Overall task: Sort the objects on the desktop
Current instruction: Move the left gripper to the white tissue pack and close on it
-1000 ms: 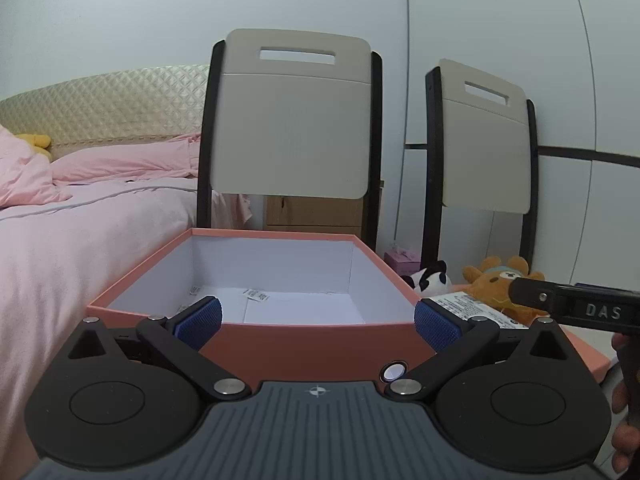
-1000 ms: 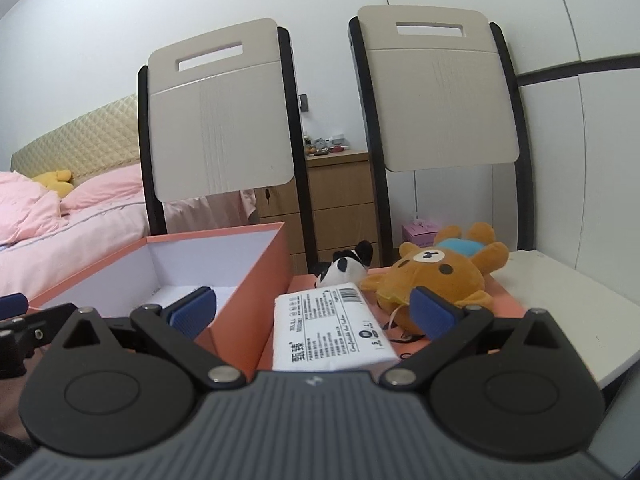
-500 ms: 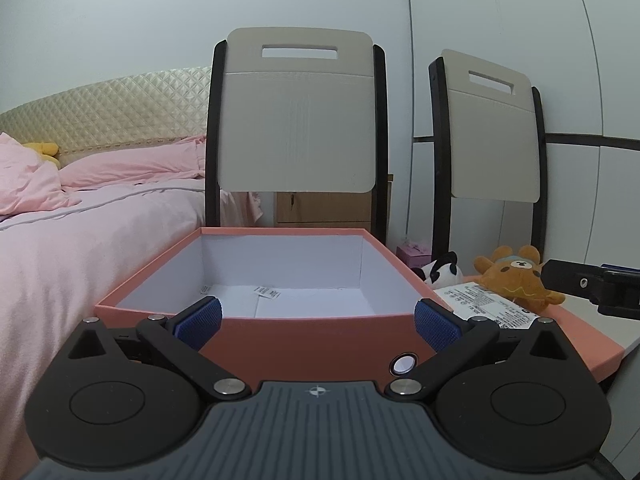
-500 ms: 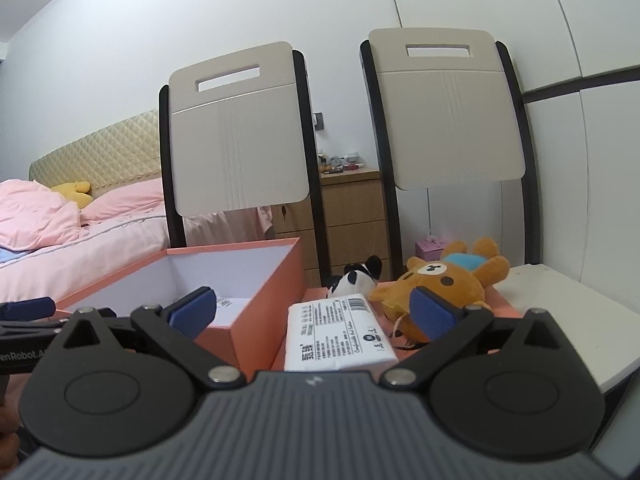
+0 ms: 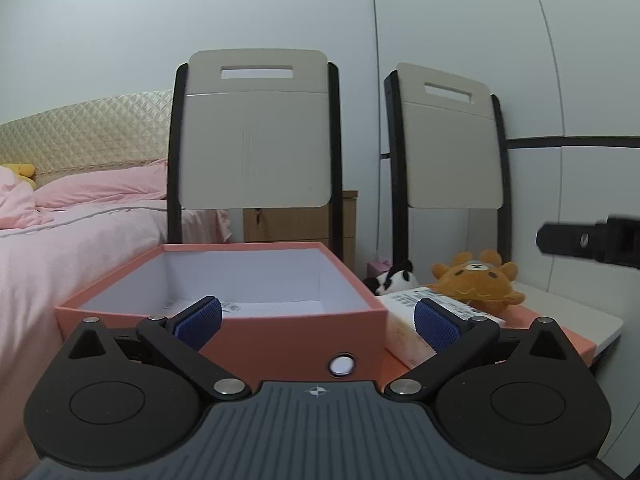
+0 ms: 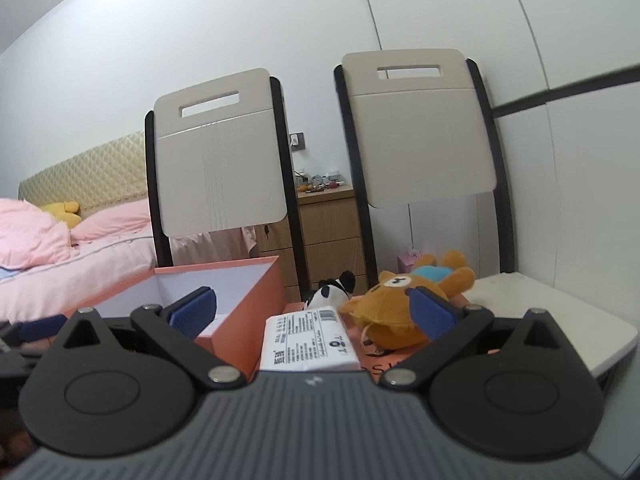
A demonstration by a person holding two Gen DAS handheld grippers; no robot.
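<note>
I judge the sorting barely begun. The orange box sits open at the near left of the table, and all I can see inside it are a couple of small paper slips on the white floor. The three things I take to be sorted are all outside it, on the orange lid lying flat to the box's right: the white packet nearest me, just beside the box wall, the brown bear to its right and touching it, and the small panda toy behind them, at the far side. So every item is left to move.

My left gripper is spread wide and empty, facing the box's near wall. My right gripper is likewise wide apart with nothing between its pads, aimed at the packet, with the bear partly behind its right finger.

Compared with a second ago, both views have pulled back and risen: the box and toys look smaller and lower, the chair backs sit further down the frame, and the right view has tilted. The objects themselves have not shifted.
</note>
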